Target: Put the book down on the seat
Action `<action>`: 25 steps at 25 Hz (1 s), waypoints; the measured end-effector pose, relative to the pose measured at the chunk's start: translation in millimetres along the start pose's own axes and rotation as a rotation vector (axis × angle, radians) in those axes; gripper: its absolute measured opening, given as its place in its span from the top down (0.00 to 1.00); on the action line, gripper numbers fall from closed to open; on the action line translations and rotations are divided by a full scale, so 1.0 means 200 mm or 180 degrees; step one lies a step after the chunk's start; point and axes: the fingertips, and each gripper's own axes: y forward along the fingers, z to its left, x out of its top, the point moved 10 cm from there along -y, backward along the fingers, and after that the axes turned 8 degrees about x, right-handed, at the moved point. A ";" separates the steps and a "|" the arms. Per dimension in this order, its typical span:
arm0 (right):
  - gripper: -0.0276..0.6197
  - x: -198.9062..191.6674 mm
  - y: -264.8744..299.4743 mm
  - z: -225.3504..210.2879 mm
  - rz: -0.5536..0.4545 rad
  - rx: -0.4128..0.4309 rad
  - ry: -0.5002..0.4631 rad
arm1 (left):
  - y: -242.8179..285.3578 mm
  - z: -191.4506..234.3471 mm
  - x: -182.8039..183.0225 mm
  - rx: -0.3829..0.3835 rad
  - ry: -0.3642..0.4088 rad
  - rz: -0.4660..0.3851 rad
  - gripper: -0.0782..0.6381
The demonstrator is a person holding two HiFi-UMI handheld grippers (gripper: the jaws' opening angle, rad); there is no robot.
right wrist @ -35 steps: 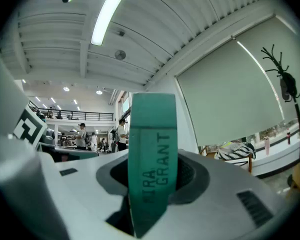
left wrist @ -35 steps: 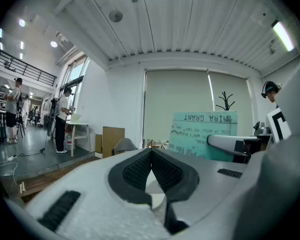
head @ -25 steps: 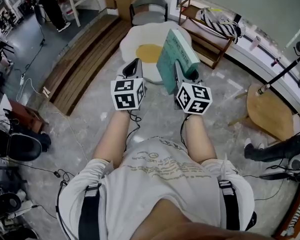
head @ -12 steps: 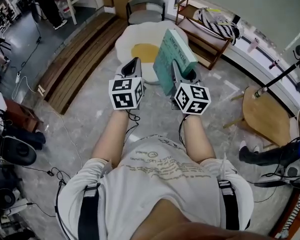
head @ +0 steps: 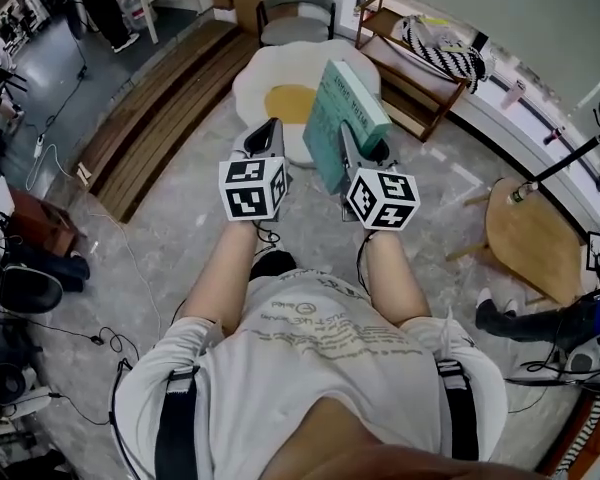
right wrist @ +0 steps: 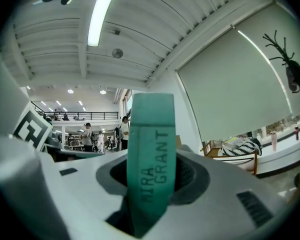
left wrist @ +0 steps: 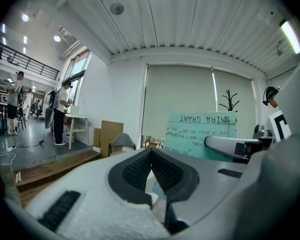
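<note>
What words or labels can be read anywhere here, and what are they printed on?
"MIRA GRANT": on the spine of the thick teal book; it also shows upside down on its cover in the left gripper view.
Smaller lines below the name on the cover: too small to read surely.
Print on the person's white T-shirt: blurred, unreadable.
Black-and-white squares on the left claw's cube and the right claw's cube: patterns, no words.
</note>
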 end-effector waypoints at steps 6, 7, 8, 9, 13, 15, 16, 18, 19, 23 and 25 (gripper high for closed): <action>0.70 -0.02 0.07 -0.06 0.0005 0.0049 -0.0028 | 0.08 -0.01 -0.02 0.0034 0.0056 0.0017 0.86; 0.70 -0.02 0.09 -0.07 -0.0004 0.0056 -0.0031 | 0.10 0.00 -0.02 0.0034 0.0054 0.0025 0.86; 0.70 -0.02 0.10 -0.07 -0.0011 0.0067 -0.0044 | 0.12 0.01 -0.03 0.0034 0.0044 0.0033 0.86; 0.70 -0.02 0.12 -0.06 -0.0012 0.0080 -0.0063 | 0.13 0.03 -0.03 0.0033 0.0032 0.0040 0.86; 0.70 -0.05 0.19 -0.08 0.0020 0.0099 -0.0090 | 0.20 0.07 -0.04 0.0020 0.0040 0.0065 0.86; 0.70 -0.06 0.23 -0.12 0.0052 0.0088 -0.0070 | 0.26 0.08 -0.04 0.0020 0.0070 0.0071 0.86; 0.70 -0.06 0.26 -0.14 0.0065 0.0085 -0.0058 | 0.29 0.08 -0.04 0.0025 0.0073 0.0067 0.86; 0.70 -0.07 0.32 -0.16 0.0069 0.0081 -0.0049 | 0.35 0.11 -0.04 0.0028 0.0047 0.0059 0.86; 0.70 -0.06 0.36 -0.17 0.0062 0.0080 -0.0055 | 0.38 0.14 -0.04 0.0022 0.0027 0.0060 0.86; 0.70 -0.05 0.53 -0.18 0.0101 0.0088 -0.0082 | 0.53 0.24 -0.02 0.0002 -0.0035 0.0088 0.86; 0.70 -0.05 0.61 -0.22 0.0131 0.0064 -0.0089 | 0.61 0.27 -0.01 0.0000 -0.0051 0.0104 0.86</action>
